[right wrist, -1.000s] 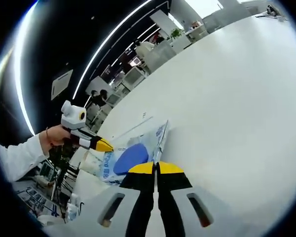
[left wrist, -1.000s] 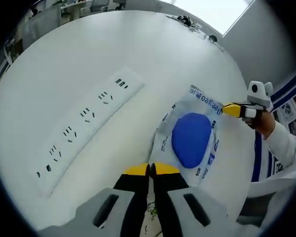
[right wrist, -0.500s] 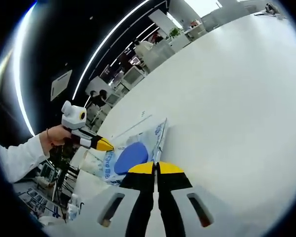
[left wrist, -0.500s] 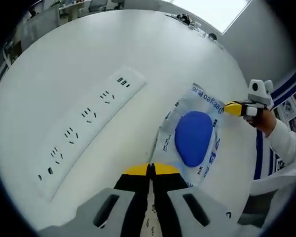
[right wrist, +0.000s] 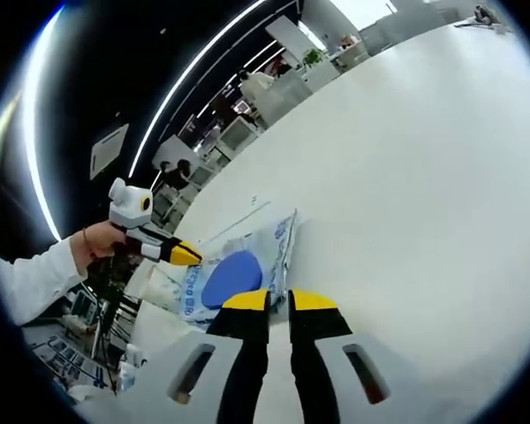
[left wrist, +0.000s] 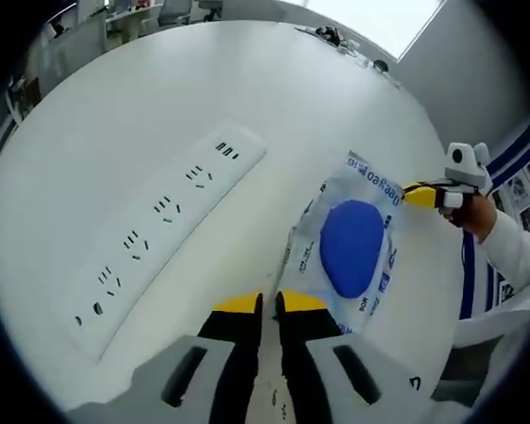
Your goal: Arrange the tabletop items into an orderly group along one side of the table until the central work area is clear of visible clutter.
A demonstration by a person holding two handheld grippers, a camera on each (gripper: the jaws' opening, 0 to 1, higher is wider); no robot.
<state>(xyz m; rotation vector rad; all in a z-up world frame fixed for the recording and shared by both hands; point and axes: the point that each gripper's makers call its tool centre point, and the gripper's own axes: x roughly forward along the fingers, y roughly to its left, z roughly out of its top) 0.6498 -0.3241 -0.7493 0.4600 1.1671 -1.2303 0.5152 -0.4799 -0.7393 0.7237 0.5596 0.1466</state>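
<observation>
In the left gripper view, a long white power strip lies on the round white tabletop, running from about eight o'clock up toward the centre, its socket slots facing up. To its right, at about four o'clock from the centre, lies a clear plastic packet with blue print and a blue oval item inside, flat on the tabletop and well apart from the strip. The left tool sits at six o'clock, its yellow-tipped jaws a small gap apart with nothing between them, the tips just beside the packet's near edge. At three o'clock the right tool, held in a person's hand with a white sleeve, has its yellow tips at the packet's far corner; from here I cannot tell how far they are parted. Small dark objects lie at the tabletop's far edge near one o'clock.

In the right gripper view, the left tool enters at nine o'clock, near the packet. The right tool at six o'clock stands slightly parted and empty, the packet's edge just beyond its tips.
</observation>
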